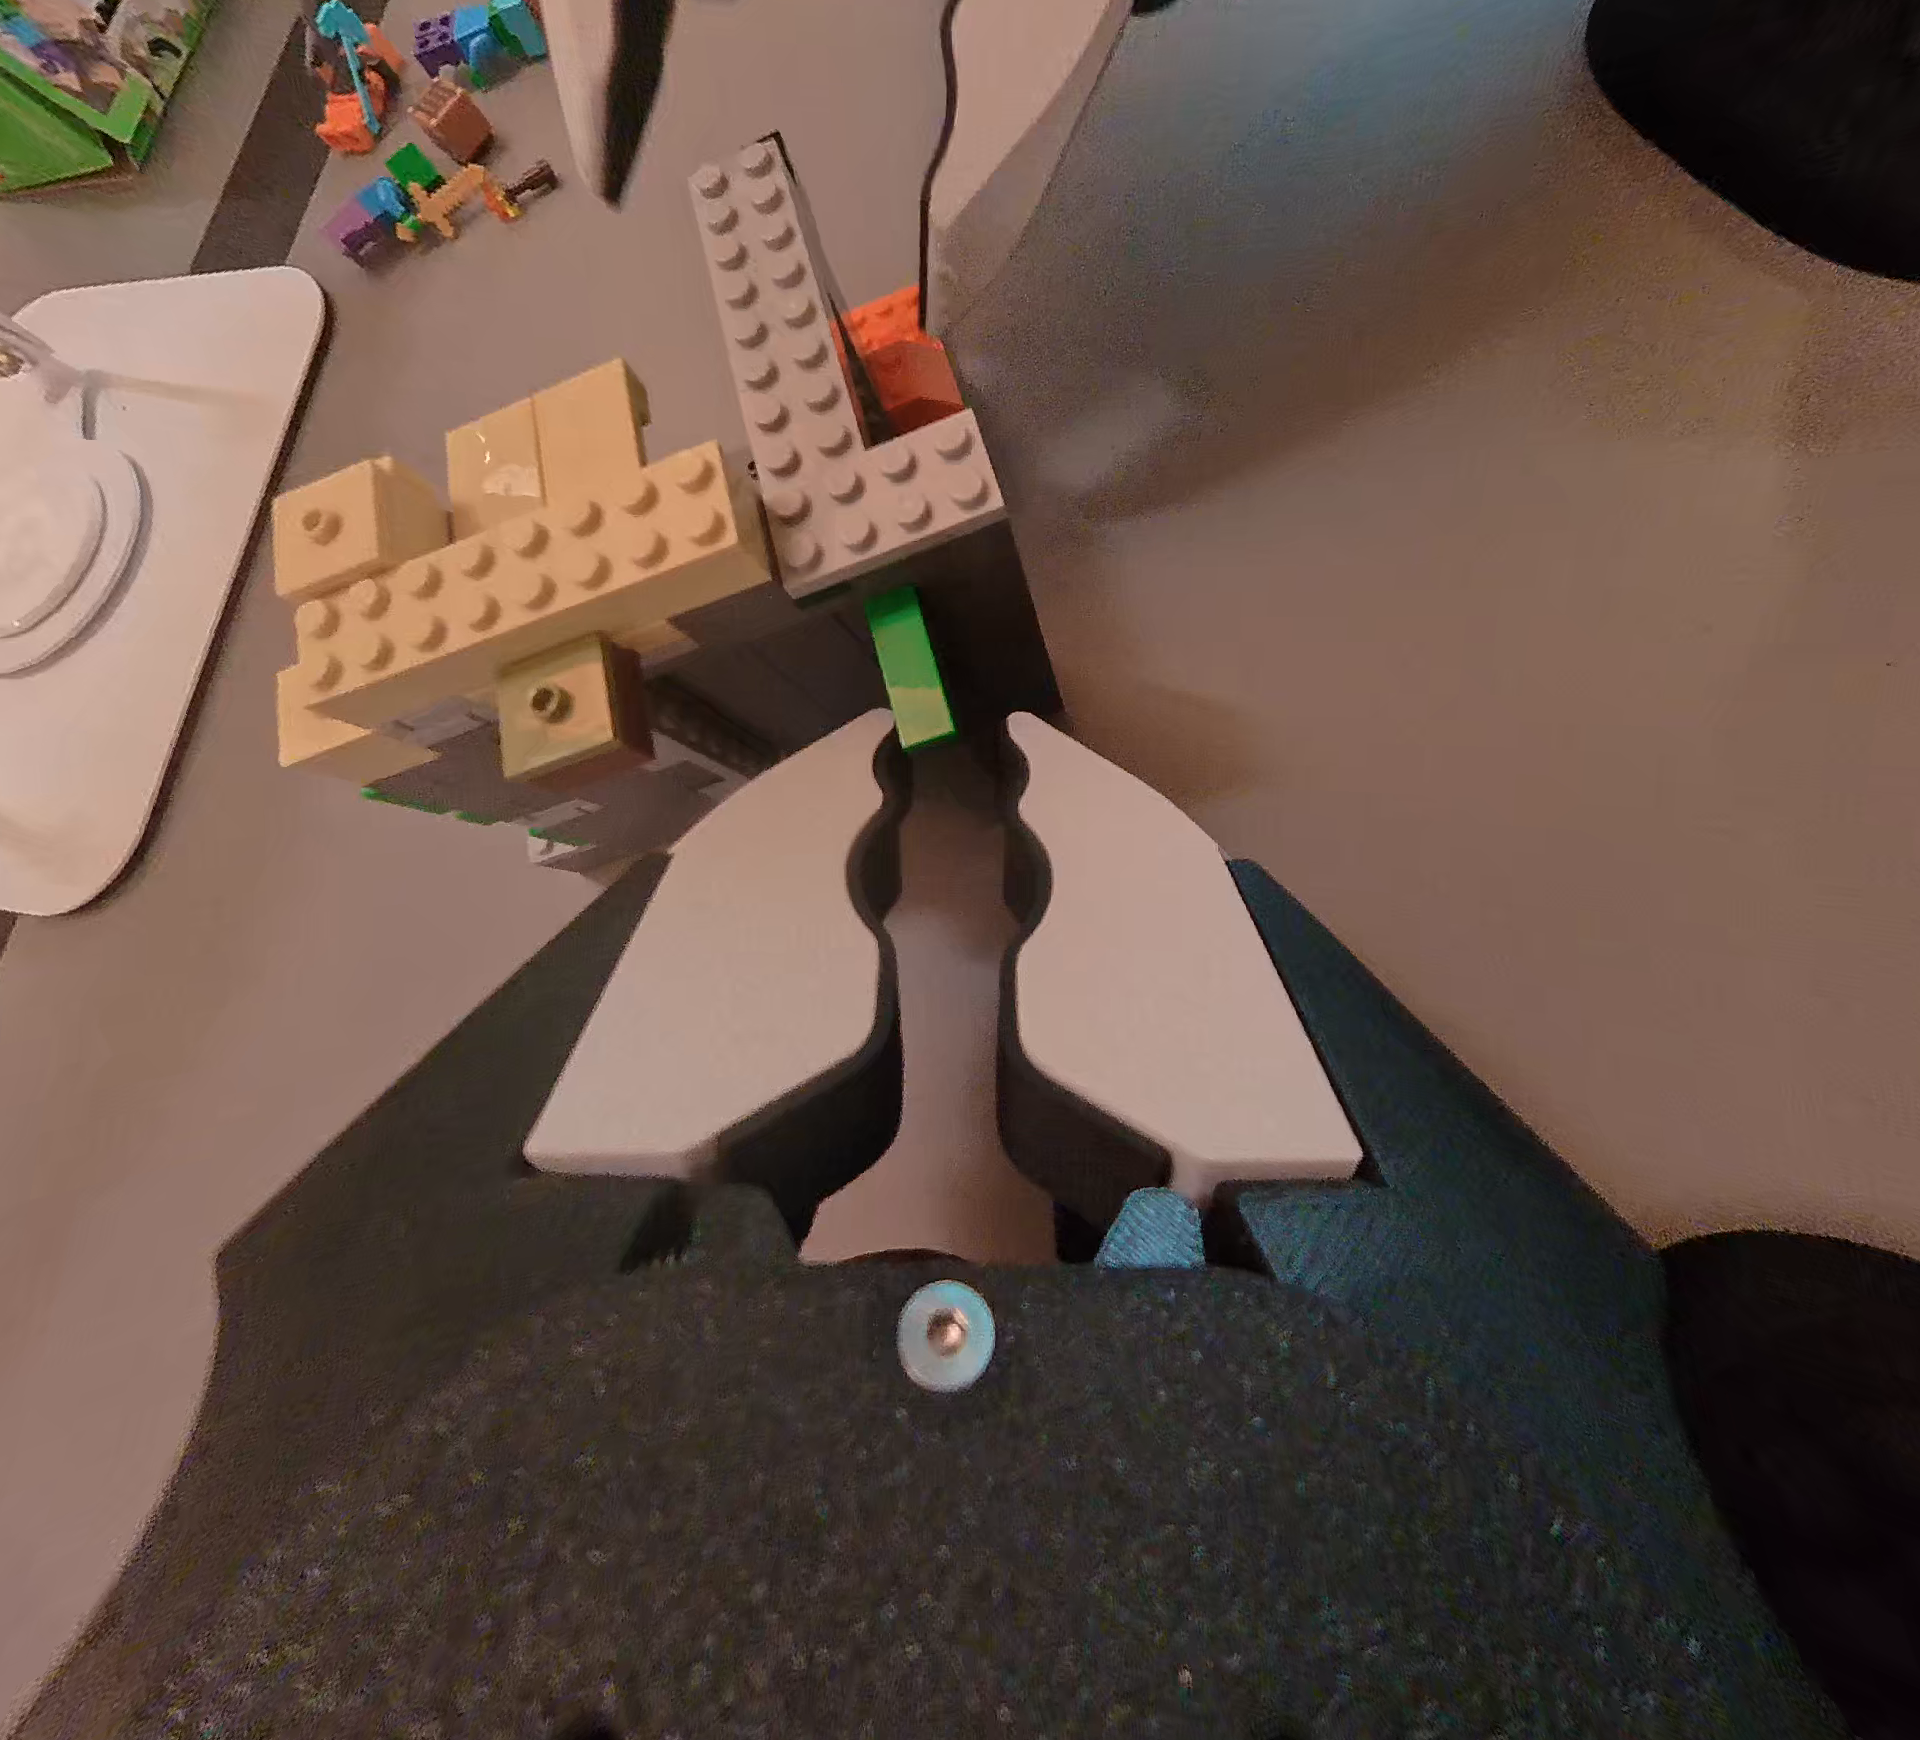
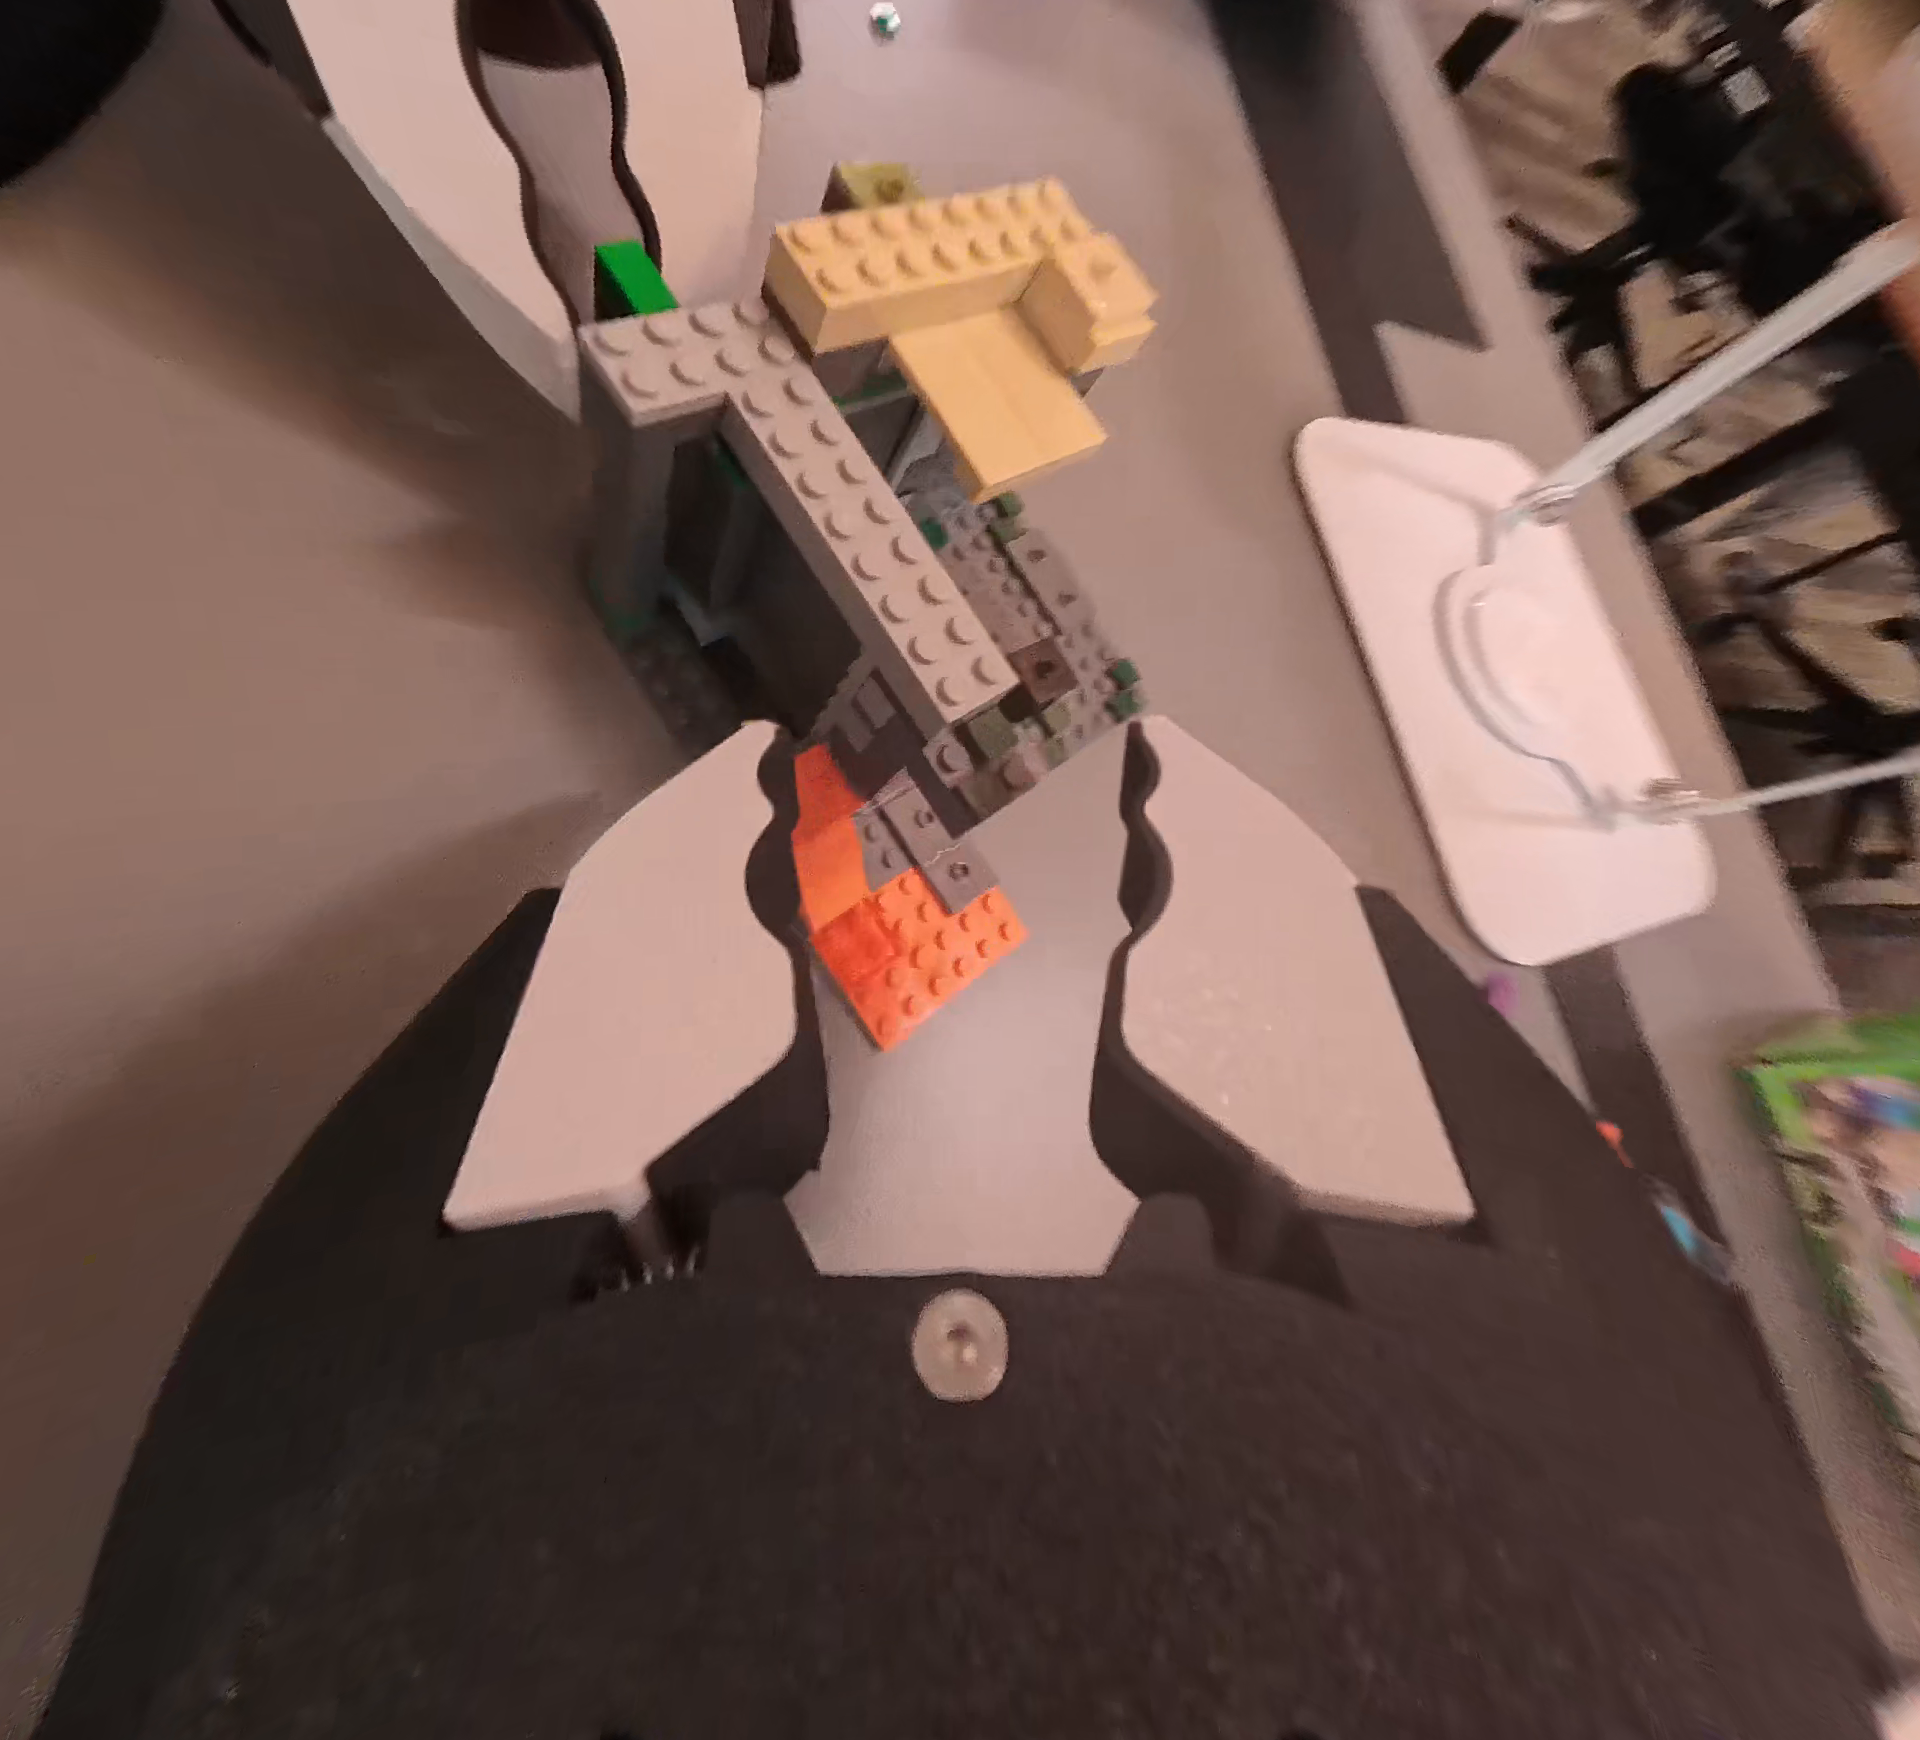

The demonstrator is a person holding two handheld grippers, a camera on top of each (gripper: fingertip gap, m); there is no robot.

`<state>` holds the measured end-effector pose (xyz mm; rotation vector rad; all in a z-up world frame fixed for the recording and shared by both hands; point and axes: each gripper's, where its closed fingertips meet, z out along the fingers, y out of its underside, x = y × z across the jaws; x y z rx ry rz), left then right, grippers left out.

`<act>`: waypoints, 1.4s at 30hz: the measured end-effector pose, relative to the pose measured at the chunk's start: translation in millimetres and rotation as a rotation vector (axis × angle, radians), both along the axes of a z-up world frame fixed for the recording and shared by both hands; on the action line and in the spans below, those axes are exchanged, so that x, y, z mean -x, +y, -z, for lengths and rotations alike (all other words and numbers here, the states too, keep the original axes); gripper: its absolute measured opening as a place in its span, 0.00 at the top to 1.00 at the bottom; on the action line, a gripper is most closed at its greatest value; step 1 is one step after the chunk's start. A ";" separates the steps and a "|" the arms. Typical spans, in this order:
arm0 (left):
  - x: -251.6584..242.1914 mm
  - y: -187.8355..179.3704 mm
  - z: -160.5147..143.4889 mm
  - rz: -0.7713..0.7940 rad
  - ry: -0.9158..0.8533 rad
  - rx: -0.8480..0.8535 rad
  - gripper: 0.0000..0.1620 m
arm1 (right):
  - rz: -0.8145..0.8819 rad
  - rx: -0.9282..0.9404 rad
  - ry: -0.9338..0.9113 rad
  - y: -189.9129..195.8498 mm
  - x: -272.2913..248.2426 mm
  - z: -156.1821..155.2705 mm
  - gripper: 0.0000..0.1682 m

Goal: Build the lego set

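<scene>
Left gripper [image 1: 951, 734], grey notched fingers, narrowly open at the green brick [image 1: 912, 672] on the lego model [image 1: 644, 568]; contact looks likely, but I can't tell. Right gripper [image 2: 951, 745] wide open, straddling the orange studded plate [image 2: 914, 952], holding nothing. Model stands mid-table, tan bricks at 10 o'clock. Mid-build step: bracing the model. Next: firm, steady squeeze. Loose pieces [image 1: 416, 132] at 11.

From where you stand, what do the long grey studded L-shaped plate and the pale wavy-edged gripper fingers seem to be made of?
The long grey studded L-shaped plate looks like hard moulded plastic, semi-matte: crisp edges, even rows of studs, soft highlights. The pale wavy-edged gripper fingers look like smooth matte plastic, possibly printed; the dark body behind them shows fine ribbed layer lines, which hints at printing. I cannot be certain.
</scene>
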<state>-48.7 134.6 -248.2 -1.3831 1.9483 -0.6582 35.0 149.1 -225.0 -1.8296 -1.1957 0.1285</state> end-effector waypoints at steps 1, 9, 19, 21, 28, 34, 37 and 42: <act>-0.1 0.4 -0.1 -0.011 -0.003 -0.002 0.92 | -0.017 0.041 0.014 0.3 3.2 5.7 0.65; 1.4 9.5 -0.7 -0.102 -0.046 0.002 0.93 | 0.140 0.035 0.044 2.3 8.3 10.4 0.76; 8.6 37.3 -7.6 -0.247 -0.121 -0.009 0.89 | 0.517 0.045 0.115 -9.7 8.5 9.0 0.77; 13.0 38.3 -13.6 -0.273 -0.153 0.002 0.89 | 0.534 0.061 0.153 -14.4 14.4 7.4 0.80; 16.1 26.7 -16.4 -0.330 -0.191 0.031 0.85 | 0.392 0.143 0.346 -38.5 52.8 -2.6 0.77; 2.4 32.8 -4.6 -0.342 -0.165 0.067 0.84 | 0.317 0.103 0.322 -45.3 68.2 -2.6 0.78; -2.5 37.7 -3.0 -0.340 -0.158 0.067 0.86 | 0.300 0.066 0.301 -44.3 69.3 -1.4 0.79; -8.2 49.0 -2.7 -0.362 -0.171 0.066 0.88 | 0.263 0.019 0.293 -46.4 66.7 -2.6 0.83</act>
